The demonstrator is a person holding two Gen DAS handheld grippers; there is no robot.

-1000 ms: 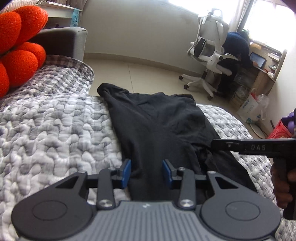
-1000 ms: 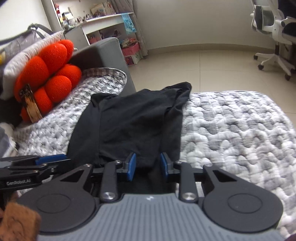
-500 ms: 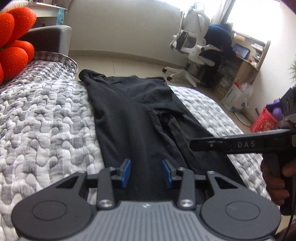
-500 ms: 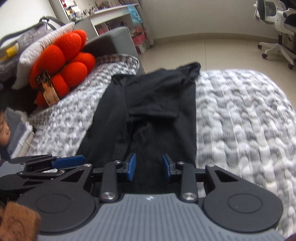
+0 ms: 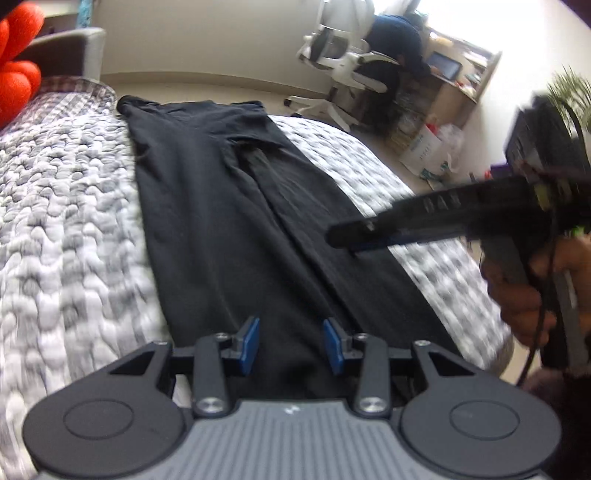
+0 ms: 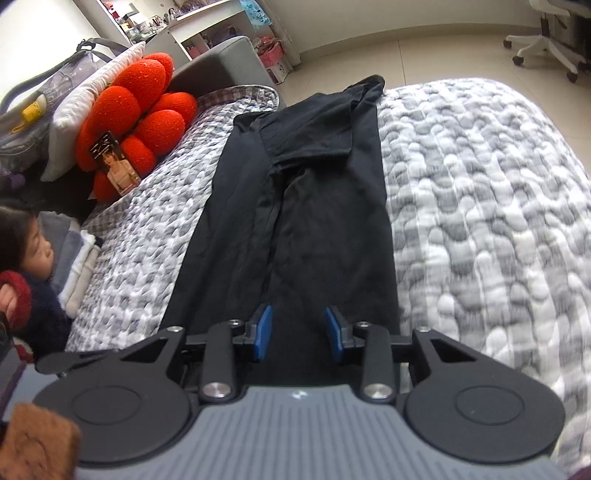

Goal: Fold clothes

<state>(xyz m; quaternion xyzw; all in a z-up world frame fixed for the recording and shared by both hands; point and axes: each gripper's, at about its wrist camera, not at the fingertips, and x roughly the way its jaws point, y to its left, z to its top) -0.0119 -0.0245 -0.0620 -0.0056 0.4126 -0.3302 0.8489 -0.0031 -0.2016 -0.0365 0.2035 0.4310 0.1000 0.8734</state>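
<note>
While the black garment lay lengthwise along the bed, both grippers were held partly open above its near end. Nothing was gripped by the left gripper; the right gripper, whose jaws had just been opening, was likewise empty.

Bright window, tiled floor, office chair

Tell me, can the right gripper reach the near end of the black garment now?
Probably yes: the right gripper hangs just above the black garment, jaws apart, with nothing between them and the cloth.

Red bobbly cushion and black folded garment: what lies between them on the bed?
Only bare grey-and-white quilted bedspread, no loose items, between the red cushion and the black garment; the right wrist view shows it best.
</note>
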